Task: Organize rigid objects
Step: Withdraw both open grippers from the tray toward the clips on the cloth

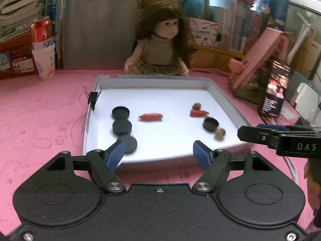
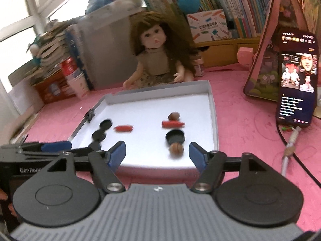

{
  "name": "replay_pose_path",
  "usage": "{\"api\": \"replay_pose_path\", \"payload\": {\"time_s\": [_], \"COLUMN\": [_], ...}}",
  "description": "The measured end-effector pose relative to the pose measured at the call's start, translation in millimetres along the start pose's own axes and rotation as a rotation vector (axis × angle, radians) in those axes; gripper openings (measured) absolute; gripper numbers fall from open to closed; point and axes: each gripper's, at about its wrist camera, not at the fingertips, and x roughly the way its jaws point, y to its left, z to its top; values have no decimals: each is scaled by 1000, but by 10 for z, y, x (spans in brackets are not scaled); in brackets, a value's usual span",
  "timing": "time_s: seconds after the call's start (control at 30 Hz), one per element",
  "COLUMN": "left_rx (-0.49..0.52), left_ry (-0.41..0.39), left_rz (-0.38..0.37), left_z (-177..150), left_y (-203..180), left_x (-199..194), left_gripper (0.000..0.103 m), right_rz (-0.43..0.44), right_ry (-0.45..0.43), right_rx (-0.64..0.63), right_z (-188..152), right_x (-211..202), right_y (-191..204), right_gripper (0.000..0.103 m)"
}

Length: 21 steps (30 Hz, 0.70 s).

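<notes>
A white tray (image 1: 160, 79) (image 2: 213, 110) lies on the pink mat. Along its left side three black caps (image 1: 122, 127) (image 2: 99, 135) sit in a column, beside a red wrapped stick (image 1: 150, 117) (image 2: 123, 128). On the right lie a nut (image 1: 196, 106) (image 2: 173, 116), a second red stick (image 1: 198, 112) (image 2: 173, 124), a black cap (image 1: 210, 123) (image 2: 175, 137) and another nut (image 1: 220, 133) (image 2: 176, 148). My left gripper (image 1: 158, 150) hovers open over the tray's near edge, holding nothing. My right gripper (image 2: 157, 150) is open and empty beside it, near the front nut.
A black binder clip (image 1: 92, 98) grips the tray's left rim. A doll (image 1: 160, 46) sits behind the tray. A lit phone (image 2: 297, 76) leans on a pink house-shaped box (image 1: 258, 60) at the right, its cable (image 2: 289, 150) trailing forward. Paper cups (image 1: 45, 60) and books stand behind.
</notes>
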Motion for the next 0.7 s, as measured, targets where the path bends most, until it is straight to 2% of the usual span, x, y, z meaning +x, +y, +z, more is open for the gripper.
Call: {"api": "replay_pose_path", "payload": {"time_s": [0.3,0.7], "left_rx": [45,49], "left_ry": [4,61], "left_rz": [-12,-61], "left_z": [-432,-820], "left_y": [-57,-27], "left_x": [-405,-805], "left_gripper": [74,74], "right_rz": [29,72], "right_ry": [-19,32], "right_rx": [-171,-311], "right_z": [-457,-915], "right_x": [-429,-731], "right_y": [209,248], "right_gripper": [84,84]}}
